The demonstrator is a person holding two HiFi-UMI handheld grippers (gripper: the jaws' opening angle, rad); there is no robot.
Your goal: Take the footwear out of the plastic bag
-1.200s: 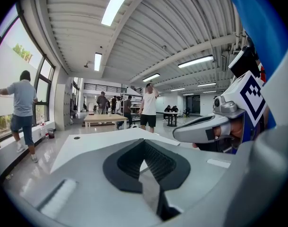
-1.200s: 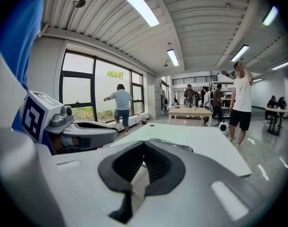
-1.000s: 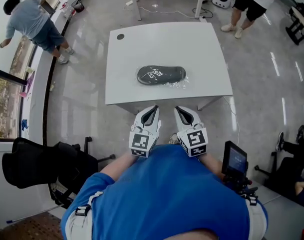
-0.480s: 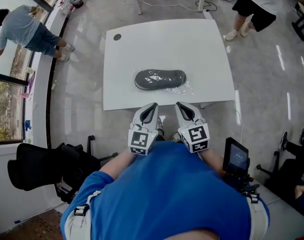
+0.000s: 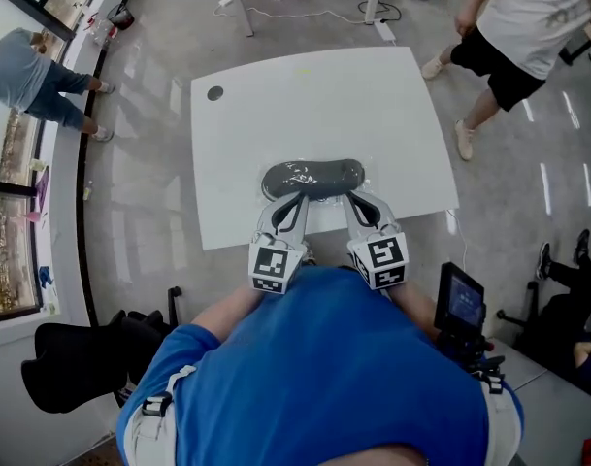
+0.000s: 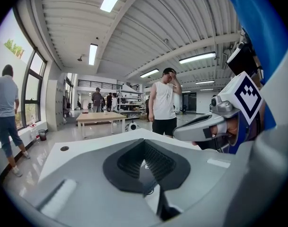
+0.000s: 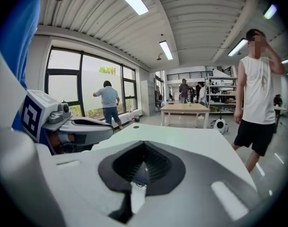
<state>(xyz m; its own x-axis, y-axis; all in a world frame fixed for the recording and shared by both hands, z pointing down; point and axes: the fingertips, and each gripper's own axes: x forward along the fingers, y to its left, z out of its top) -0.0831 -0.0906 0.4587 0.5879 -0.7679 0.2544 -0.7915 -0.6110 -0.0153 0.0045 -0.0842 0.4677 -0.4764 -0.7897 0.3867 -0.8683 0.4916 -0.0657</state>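
Note:
A dark slipper lies inside a clear plastic bag near the front edge of the white table. My left gripper reaches over that edge, its tip just short of the slipper's near side; it is shut with nothing in it. My right gripper is beside it, also shut and empty, tip by the bag's right part. In the left gripper view the shut left gripper points across the table, with the right gripper alongside. The right gripper view shows the shut right gripper and the left gripper.
A person in a white shirt and black shorts stands by the table's far right corner. Another person is at the windows on the left. A black chair is at my left, a small screen at my right. The table has a round hole.
Both grippers have moved forward from in front of the table to over its near edge, right up to the bagged slipper. The person on the right has come closer.

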